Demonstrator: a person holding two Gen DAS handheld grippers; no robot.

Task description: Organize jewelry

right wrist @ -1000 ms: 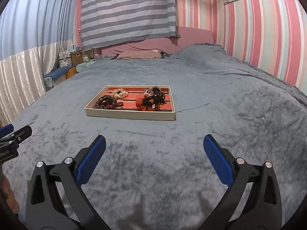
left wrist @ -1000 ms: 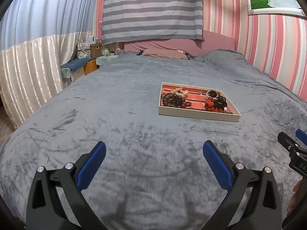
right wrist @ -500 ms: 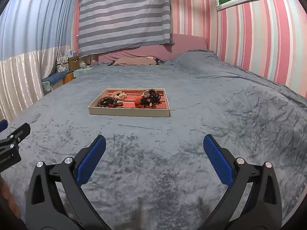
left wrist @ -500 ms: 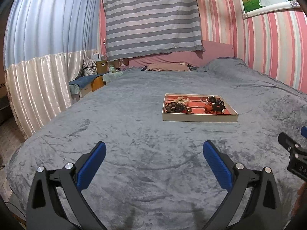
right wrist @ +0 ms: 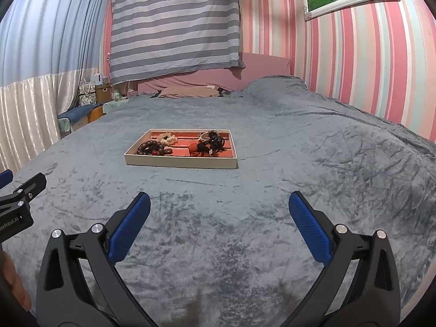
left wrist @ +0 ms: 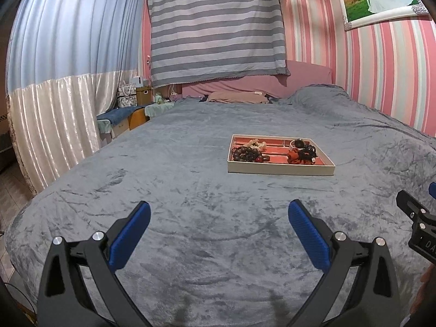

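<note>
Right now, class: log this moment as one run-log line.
left gripper: open, empty | right gripper: open, empty | jewelry tray: on bed, untouched, ahead

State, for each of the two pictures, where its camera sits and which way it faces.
Left wrist: rides the left gripper, facing along its open fingers over the grey bedspread toward the jewelry tray; right gripper at right edge.
Right wrist: rides the right gripper, facing likewise; left gripper at left edge.
Shared: tray, bedspread, striped cloth.
</note>
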